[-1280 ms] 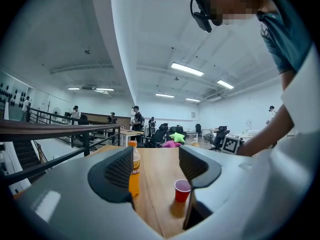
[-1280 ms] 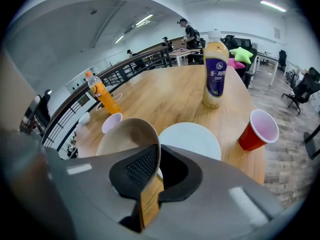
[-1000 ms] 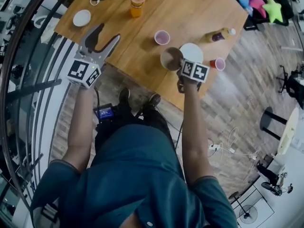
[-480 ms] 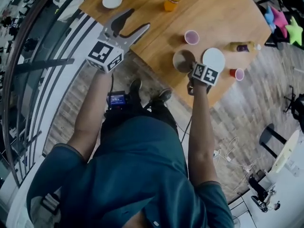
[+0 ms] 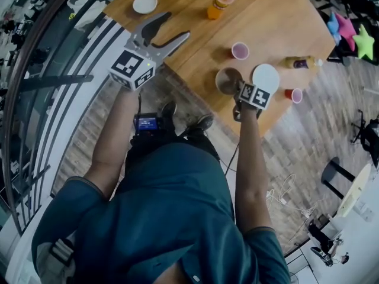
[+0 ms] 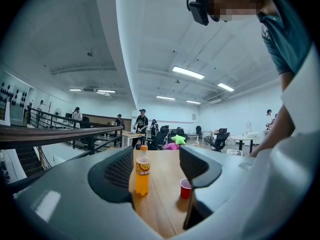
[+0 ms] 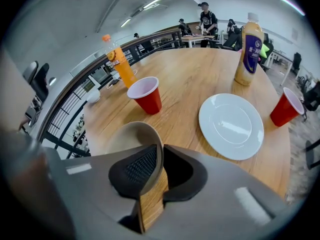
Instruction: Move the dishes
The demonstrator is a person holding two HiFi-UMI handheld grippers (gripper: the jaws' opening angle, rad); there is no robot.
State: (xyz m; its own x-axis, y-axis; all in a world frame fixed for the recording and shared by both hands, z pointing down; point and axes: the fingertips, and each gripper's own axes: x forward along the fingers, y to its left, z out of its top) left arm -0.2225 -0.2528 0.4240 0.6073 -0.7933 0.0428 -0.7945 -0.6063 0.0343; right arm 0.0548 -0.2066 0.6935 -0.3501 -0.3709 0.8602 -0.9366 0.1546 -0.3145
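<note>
Wooden table (image 5: 278, 16) holds our dishes. Our right gripper (image 7: 159, 170) pinches the rim of the tan bowl (image 7: 127, 139), at nine o'clock of the white plate (image 7: 231, 125). Our left gripper (image 6: 156, 166) gapes wide, empty. We should lift level, with a firm grip.

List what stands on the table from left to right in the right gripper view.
Small white dish → orange drink bottle → left red cup → white plate → right red cup. The bowl and the tan bottle overlap others, so I leave them out.
</note>
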